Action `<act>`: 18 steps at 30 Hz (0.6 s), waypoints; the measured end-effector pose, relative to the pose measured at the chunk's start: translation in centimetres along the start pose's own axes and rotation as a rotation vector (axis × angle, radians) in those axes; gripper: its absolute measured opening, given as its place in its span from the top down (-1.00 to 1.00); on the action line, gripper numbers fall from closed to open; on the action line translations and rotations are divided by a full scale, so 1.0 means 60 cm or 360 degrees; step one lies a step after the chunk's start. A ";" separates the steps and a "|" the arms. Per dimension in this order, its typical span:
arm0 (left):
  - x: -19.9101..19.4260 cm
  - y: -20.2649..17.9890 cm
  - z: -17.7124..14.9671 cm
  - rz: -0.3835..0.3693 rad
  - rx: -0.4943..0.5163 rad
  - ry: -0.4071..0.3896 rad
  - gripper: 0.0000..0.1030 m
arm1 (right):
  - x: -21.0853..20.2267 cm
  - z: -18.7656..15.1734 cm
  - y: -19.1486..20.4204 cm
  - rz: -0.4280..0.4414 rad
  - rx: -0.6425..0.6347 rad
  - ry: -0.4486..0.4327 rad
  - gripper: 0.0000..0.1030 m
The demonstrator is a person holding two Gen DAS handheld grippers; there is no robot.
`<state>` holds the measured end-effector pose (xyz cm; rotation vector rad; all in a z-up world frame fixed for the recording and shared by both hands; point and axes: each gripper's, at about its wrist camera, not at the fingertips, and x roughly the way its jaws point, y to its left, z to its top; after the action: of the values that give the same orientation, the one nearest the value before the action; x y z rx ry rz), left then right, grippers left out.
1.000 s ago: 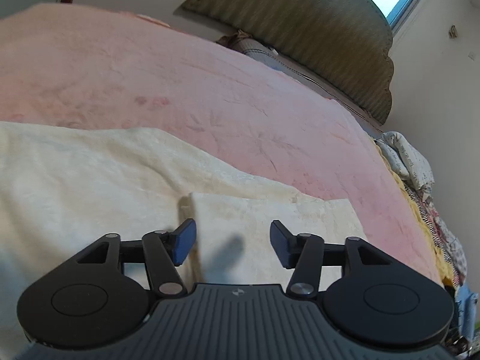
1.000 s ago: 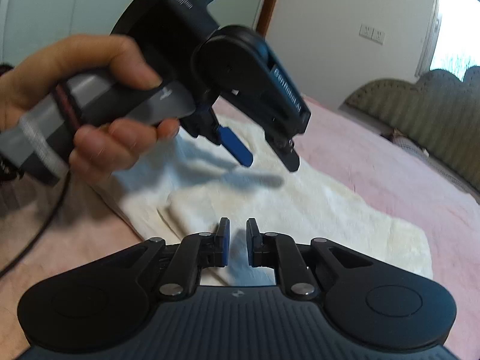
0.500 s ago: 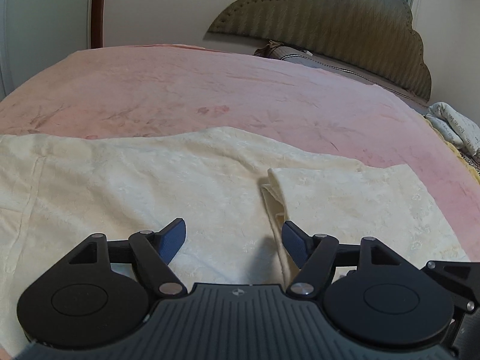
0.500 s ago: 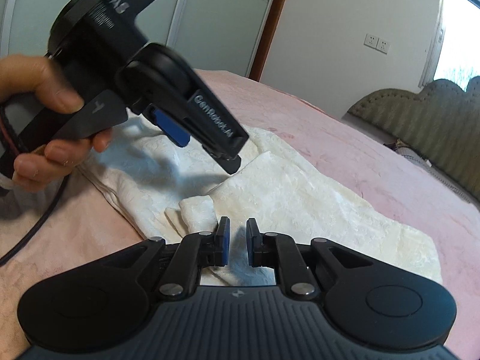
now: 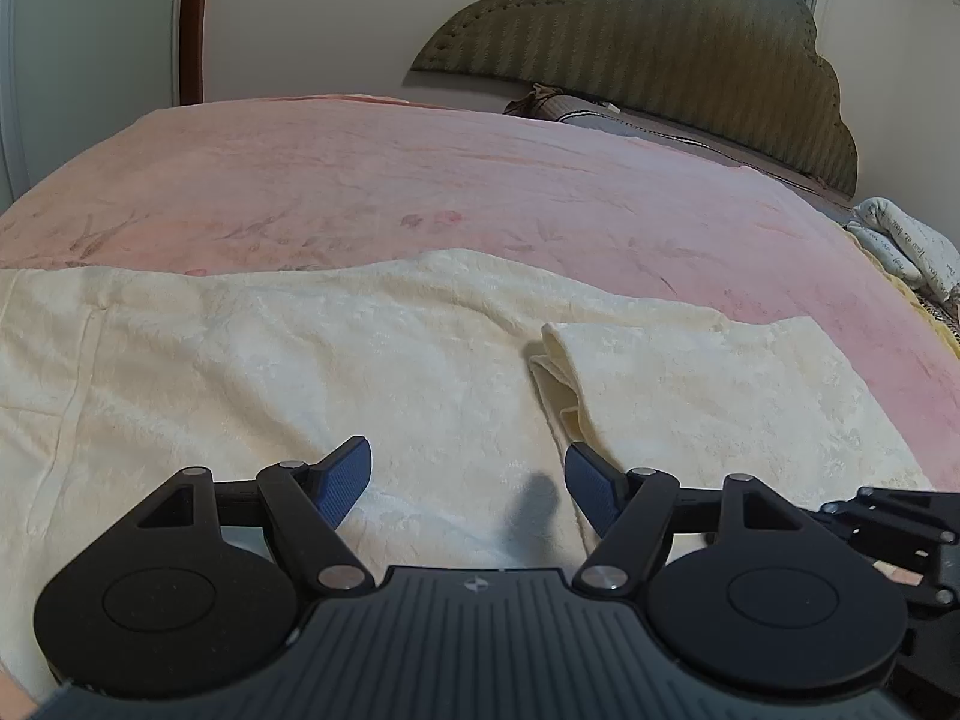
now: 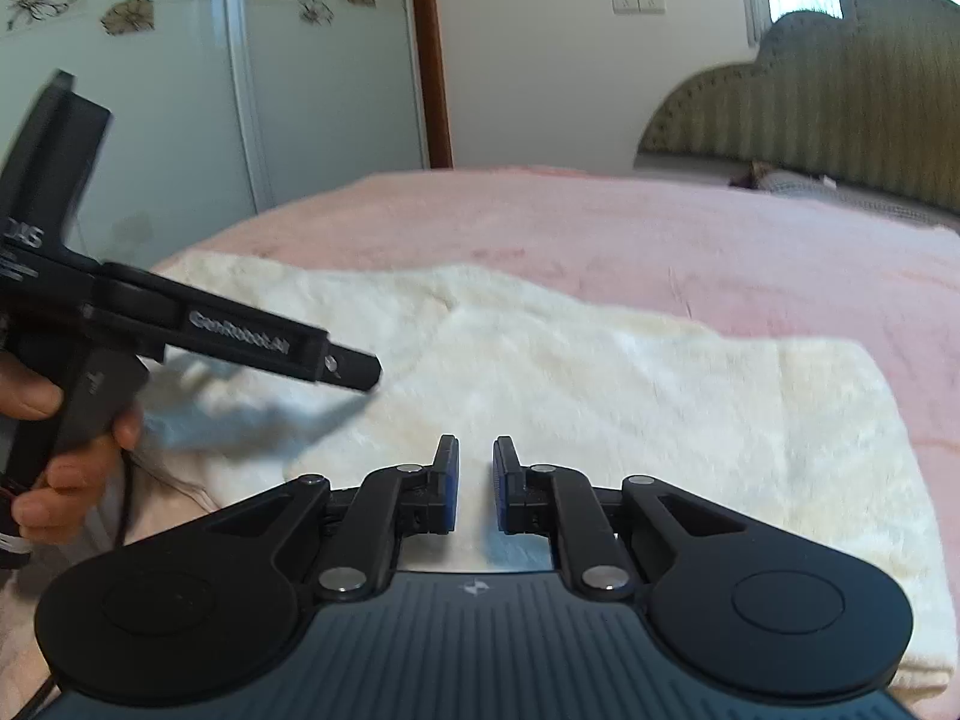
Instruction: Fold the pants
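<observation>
Pink bedding covers the bed (image 5: 420, 180), with a padded olive headboard (image 5: 660, 60) at the far end under a window and a white wall behind. Cream pants (image 5: 300, 372) lie spread flat across the near part of the bed, one end turned back over itself so a folded edge (image 5: 558, 372) with stacked layers shows on top. The left gripper (image 5: 468, 474) hovers just above the cloth with its blue fingers (image 5: 345, 477) released and spread wide; they have just been opening, and only flat fabric lies below the gap, nothing pinched. The right gripper (image 6: 476, 480) hangs over the near edge of the pants (image 6: 600, 396), its fingers (image 6: 447, 480) clenched almost together with a narrow slit between them and no cloth in it. A hand (image 6: 54, 450) holds the left gripper's handle at the left of the right wrist view.
</observation>
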<state>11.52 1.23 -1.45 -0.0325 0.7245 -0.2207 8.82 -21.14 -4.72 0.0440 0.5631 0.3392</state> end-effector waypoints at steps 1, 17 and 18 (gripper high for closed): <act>0.000 -0.001 -0.001 0.0004 0.0008 0.0000 -0.45 | 0.006 -0.003 -0.002 -0.0002 0.0014 0.0030 0.76; -0.022 0.013 0.001 -0.0060 -0.0044 -0.0020 -0.64 | 0.005 -0.010 -0.009 0.0043 0.0064 0.0032 0.66; -0.032 0.025 0.002 -0.0074 -0.0095 -0.0037 -0.72 | 0.005 -0.010 -0.009 0.0042 0.0062 0.0032 0.66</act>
<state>10.48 3.12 -0.25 -0.1088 0.7073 -0.2425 8.93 -21.57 -5.44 0.0856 0.5896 0.3546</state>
